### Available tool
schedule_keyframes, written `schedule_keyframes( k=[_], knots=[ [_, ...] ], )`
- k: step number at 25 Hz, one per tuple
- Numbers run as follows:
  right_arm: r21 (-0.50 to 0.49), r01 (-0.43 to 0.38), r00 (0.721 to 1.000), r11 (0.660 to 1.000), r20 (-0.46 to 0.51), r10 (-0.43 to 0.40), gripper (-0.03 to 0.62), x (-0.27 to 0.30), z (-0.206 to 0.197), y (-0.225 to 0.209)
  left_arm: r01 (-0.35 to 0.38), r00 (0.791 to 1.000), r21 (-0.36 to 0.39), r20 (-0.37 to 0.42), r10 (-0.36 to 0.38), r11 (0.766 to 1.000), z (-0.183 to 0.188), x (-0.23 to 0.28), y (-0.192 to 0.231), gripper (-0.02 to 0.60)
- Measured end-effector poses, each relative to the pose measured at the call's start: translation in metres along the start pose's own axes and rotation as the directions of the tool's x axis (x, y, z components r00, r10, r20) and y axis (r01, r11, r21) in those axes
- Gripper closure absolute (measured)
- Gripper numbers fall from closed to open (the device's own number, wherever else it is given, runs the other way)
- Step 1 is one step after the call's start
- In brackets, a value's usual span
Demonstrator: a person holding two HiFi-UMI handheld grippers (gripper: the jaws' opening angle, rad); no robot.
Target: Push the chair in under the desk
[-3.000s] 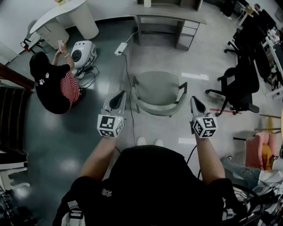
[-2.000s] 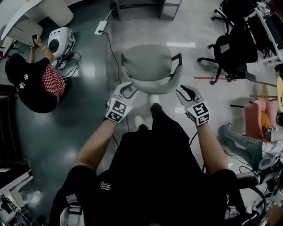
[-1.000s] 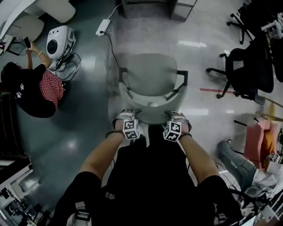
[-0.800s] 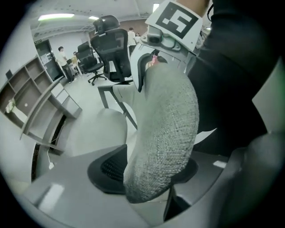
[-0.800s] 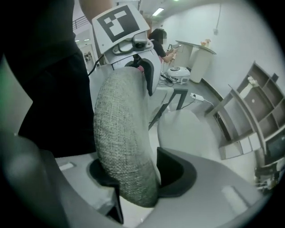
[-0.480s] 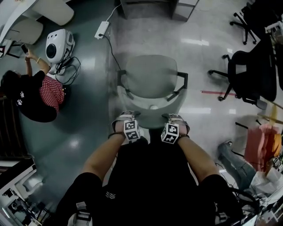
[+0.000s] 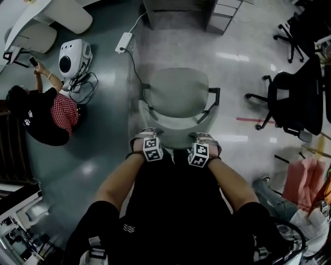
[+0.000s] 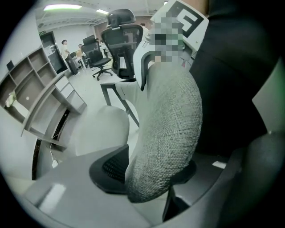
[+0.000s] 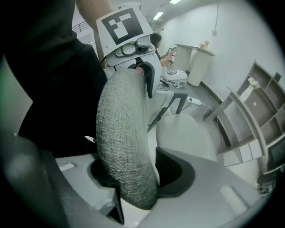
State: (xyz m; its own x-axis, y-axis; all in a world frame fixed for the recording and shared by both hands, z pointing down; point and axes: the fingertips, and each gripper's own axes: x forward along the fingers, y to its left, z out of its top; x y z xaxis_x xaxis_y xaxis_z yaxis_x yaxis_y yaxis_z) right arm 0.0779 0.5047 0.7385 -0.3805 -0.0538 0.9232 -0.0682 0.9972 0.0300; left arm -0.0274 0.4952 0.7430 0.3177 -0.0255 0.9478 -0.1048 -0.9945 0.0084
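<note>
Left gripper (image 7: 146,137) and right gripper (image 7: 203,140) each clamp the top edge of the grey fabric backrest (image 7: 176,135), 1 per side. Both sets of jaws have just been closing with it between them. The chair (image 7: 176,96) stands on the floor (image 7: 248,67) facing the desk (image 7: 181,8), apart from it, not yet under. Marks I can make out: black-and-white square codes on the 2 marker cubes (image 7: 151,149), and a white paw print on the crouching person's (image 7: 44,111) black top.
</note>
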Motion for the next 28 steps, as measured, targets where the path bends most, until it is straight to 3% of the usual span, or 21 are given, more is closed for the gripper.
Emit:
schedule_keyframes(
  k=[13,28],
  knots=[
    [0.022,-0.004,1.0,1.0,-0.022,0.004,0.413,0.023,0.021,-0.08,0.008,1.0,0.017,0.001,-0.008,1.0,-0.015,0.004,0.088,0.37],
    [0.06,-0.002,0.997,0.998,-0.081,0.007,0.413,0.042,0.042,-0.224,0.02,1.0,0.039,0.018,-0.021,0.999,-0.02,0.004,0.235,0.371]
  ],
)
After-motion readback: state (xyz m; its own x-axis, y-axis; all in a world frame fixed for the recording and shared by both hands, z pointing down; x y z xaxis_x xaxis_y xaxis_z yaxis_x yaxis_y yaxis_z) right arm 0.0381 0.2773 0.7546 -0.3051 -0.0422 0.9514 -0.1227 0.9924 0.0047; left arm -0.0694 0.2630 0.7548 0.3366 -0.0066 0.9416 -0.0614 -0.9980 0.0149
